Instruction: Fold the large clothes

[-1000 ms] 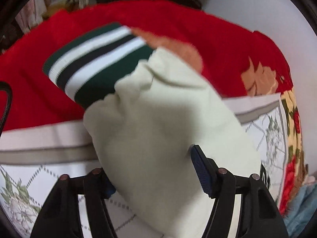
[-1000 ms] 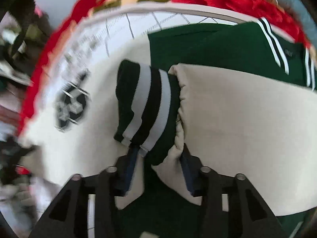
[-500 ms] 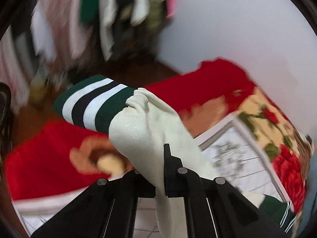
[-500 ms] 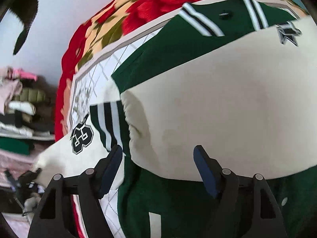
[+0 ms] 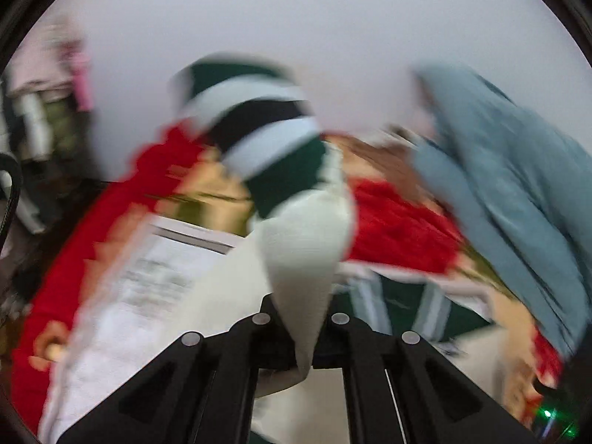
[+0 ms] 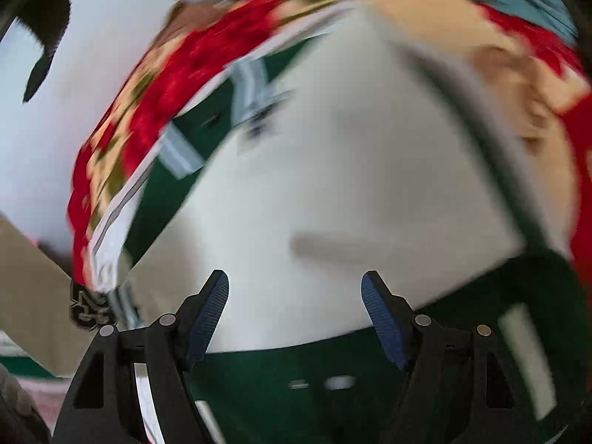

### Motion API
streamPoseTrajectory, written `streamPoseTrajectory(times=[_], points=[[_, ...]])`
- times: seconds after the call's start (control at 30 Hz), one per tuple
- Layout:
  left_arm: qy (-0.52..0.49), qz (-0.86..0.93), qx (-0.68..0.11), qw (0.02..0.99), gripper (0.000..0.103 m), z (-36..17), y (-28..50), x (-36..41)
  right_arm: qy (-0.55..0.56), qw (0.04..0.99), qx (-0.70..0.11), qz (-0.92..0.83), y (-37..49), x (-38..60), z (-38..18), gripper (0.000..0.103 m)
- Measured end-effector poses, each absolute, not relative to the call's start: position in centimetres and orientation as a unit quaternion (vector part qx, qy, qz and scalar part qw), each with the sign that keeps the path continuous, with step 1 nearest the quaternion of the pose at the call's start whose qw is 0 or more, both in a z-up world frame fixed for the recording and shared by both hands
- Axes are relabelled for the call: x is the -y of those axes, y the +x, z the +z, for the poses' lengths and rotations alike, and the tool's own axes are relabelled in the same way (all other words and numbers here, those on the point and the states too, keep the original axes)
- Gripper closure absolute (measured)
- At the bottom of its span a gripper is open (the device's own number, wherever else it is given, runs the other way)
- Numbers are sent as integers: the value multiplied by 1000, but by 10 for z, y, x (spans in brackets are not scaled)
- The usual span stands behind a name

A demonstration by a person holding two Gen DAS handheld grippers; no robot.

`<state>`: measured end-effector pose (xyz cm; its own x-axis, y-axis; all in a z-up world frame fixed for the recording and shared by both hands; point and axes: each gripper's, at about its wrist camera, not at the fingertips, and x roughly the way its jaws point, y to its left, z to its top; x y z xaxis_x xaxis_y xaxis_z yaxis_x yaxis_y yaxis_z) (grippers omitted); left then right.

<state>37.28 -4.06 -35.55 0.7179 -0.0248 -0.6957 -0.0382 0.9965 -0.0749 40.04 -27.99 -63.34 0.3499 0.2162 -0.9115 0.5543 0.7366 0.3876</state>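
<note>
The garment is a green varsity jacket with cream sleeves and striped cuffs. In the left wrist view my left gripper [image 5: 301,327] is shut on a cream sleeve [image 5: 307,248], lifted in the air, its green-and-white striped cuff [image 5: 266,137] sticking up ahead. In the right wrist view my right gripper [image 6: 296,314] is open and empty, hovering over the other cream sleeve [image 6: 355,192], which lies across the green jacket body [image 6: 296,388]. The striped collar [image 6: 251,85] shows beyond. Both views are blurred by motion.
The jacket lies on a bed with a red floral blanket [image 5: 399,229] and a white patterned cloth [image 5: 148,288]. A blue-grey garment [image 5: 518,192] lies at the right. A white wall [image 5: 296,18] stands behind. Stacked clothes [image 5: 44,118] are at the far left.
My left gripper closed on the cream sleeve and lifted it, swinging right. My right gripper let go of the other sleeve's cuff, opened, and moved along that sleeve.
</note>
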Motion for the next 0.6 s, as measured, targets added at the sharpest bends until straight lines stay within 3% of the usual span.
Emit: streamPoseTrajectory(times=[0.13,0.27,0.4,0.43,0.47,0.5,0.53,0.6], points=[[0,-99,-447,889,101,-409,366,168,363,735,-547,-170,357,354,-642,27],[74,-155,-527,832,98,-477,352,247,362,725,-552,-199,317,402,-653,27],[112,-166,-543,815,89,-505,338,263,352,717,-563,-210,288,429,-660,27],[112,-169,-546,813,69,-505,334,260,353,716,-564,-210,284,432,-661,27],[102,-179,-551,809,26,-505,334,258,355,715,-564,-209,280,436,-661,27],[91,-184,-553,807,8,-501,336,255,356,715,-565,-206,279,438,-661,27],[82,-182,-549,811,2,-496,336,250,356,716,-565,-203,279,438,-661,27],[70,-177,-541,819,2,-485,335,243,351,720,-566,-194,280,443,-657,27]])
